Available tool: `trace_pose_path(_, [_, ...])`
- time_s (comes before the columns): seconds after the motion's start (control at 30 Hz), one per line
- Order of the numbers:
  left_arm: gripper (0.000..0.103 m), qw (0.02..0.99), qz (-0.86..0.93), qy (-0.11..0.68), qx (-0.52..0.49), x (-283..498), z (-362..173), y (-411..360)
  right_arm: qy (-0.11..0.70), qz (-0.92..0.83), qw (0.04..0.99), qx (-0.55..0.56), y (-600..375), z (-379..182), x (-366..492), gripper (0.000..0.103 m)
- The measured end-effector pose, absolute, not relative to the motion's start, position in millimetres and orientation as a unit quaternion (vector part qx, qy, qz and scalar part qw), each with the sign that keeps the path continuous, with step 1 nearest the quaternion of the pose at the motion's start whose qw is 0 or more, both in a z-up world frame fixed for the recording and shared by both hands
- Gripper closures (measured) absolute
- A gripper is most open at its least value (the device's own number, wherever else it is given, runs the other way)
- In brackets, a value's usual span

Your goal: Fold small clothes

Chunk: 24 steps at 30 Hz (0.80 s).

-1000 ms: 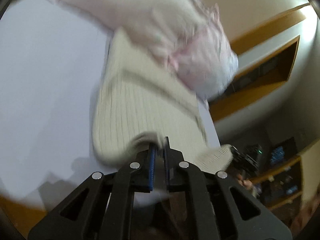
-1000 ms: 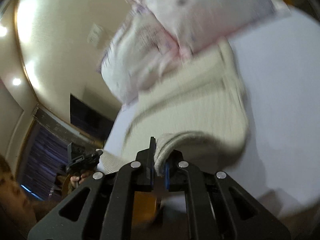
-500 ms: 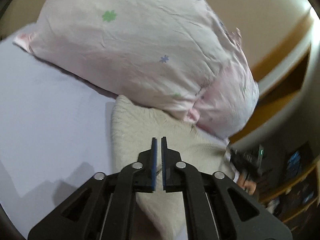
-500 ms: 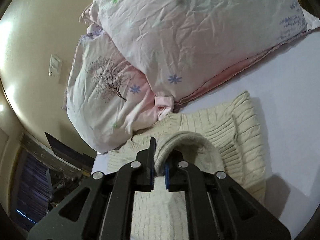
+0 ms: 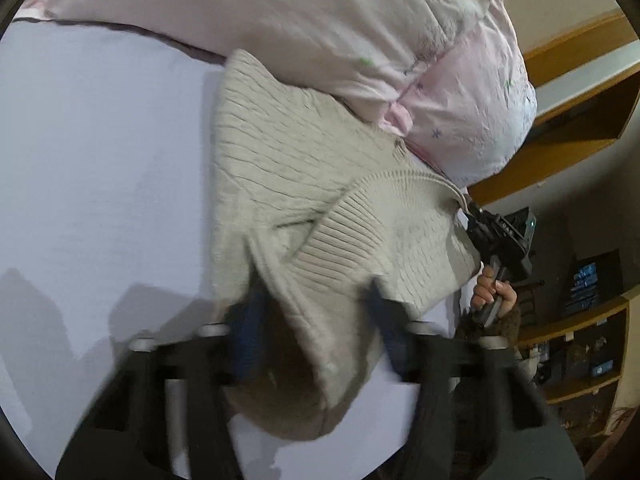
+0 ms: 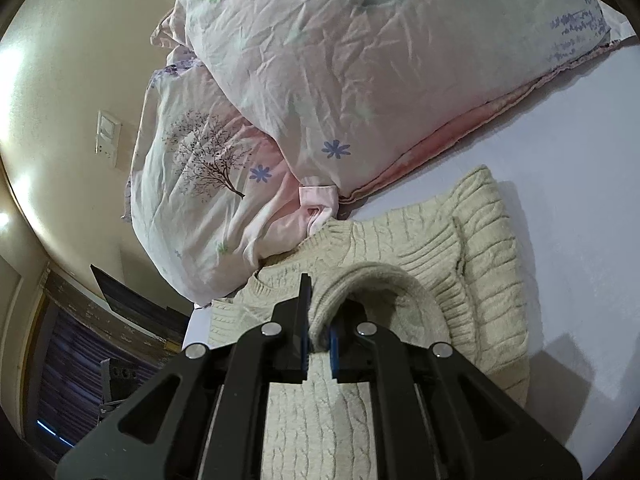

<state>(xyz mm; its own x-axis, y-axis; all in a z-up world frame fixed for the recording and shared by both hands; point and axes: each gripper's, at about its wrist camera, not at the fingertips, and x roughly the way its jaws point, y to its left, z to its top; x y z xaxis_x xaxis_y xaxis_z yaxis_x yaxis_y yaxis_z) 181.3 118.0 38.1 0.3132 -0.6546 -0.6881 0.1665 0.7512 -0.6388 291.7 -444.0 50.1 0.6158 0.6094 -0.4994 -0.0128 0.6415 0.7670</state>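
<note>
Jaws of the left tool (image 5: pixel 316 332) stand wide apart now, where half a second ago they were pressed together over the knit, and a blurred fold of the cream cable-knit sweater (image 5: pixel 304 184) lies loose between and under them; that tool has let its corner go, or is only now reaching in for a fresh bite, and the blur does not let me say which. The right tool (image 6: pixel 318 340) has not changed its hold: its jaws are closed on a thick rolled edge of the same sweater (image 6: pixel 404 276), the hem arching up from the clamp in a soft loop. My reading is that the bottom half has been carried up over the body, so the first fold is laid on the left side and remains to be set down on the right. The sweater lies on the pale lilac bed sheet (image 5: pixel 100 160), doubled over itself, its ribbed hem running diagonally across the cabled front in the left view; one sleeve lies folded in along the right edge in the right view, with the ribbed neckline beyond the clamp. The knit looks thick and limp, and will probably slump rather than hold a crease. Its far end touches the pink flowered pillows (image 6: pixel 360 80), the collar tucked against a small pink tab where the two pillows meet. Past the sweater, in the left view, the person's right hand (image 5: pixel 494 292) holds the other tool's handle.
</note>
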Motion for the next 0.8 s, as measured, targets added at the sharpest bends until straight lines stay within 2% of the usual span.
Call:
trace_pose_path(0.03, [0.097, 0.776, -0.264, 0.523, -0.234, 183, 38, 115, 0.393, 0.190, 0.817, 0.378, -444, 51, 291, 0.096])
trace_pose_path(0.13, [0.097, 0.810, -0.252, 0.483, -0.215, 190, 53, 109, 0.373, 0.190, 0.822, 0.386, -449, 60, 287, 0.096])
trace_pose_path(0.27, [0.097, 0.878, -0.229, 0.366, -0.204, 216, 95, 112, 0.335, 0.169, 0.836, 0.401, -465, 78, 290, 0.096])
trace_pose_path(0.33, [0.097, 0.907, -0.193, 0.326, -0.185, 234, 100, 114, 0.318, 0.145, 0.841, 0.412, -475, 78, 295, 0.096])
trace_pose_path(0.47, [0.097, 0.901, -0.134, 0.373, -0.174, 299, 54, 105, 0.351, 0.083, 0.828, 0.430, -488, 50, 315, 0.096])
trace_pose_path(0.6, [0.097, 0.882, -0.102, 0.428, -0.167, 327, 18, 98, 0.405, 0.035, 0.822, 0.399, -479, 24, 331, 0.094])
trace_pose_path(0.63, [0.097, 0.879, -0.106, 0.429, -0.177, 327, 18, 101, 0.407, 0.030, 0.825, 0.391, -476, 25, 332, 0.091])
trace_pose_path(0.7, [0.097, 0.866, -0.144, 0.425, -0.223, 322, 27, 114, 0.412, 0.025, 0.829, 0.376, -472, 31, 332, 0.077])
trace_pose_path(0.73, [0.096, 0.859, -0.161, 0.411, -0.257, 317, 35, 125, 0.410, 0.025, 0.832, 0.372, -471, 36, 329, 0.059])
trace_pose_path(0.77, [0.090, 0.859, -0.164, 0.402, -0.273, 312, 41, 133, 0.401, 0.016, 0.839, 0.368, -471, 43, 324, 0.039])
trace_pose_path(0.8, [0.084, 0.860, -0.163, 0.391, -0.285, 303, 48, 143, 0.393, 0.009, 0.845, 0.363, -471, 48, 319, 0.030])
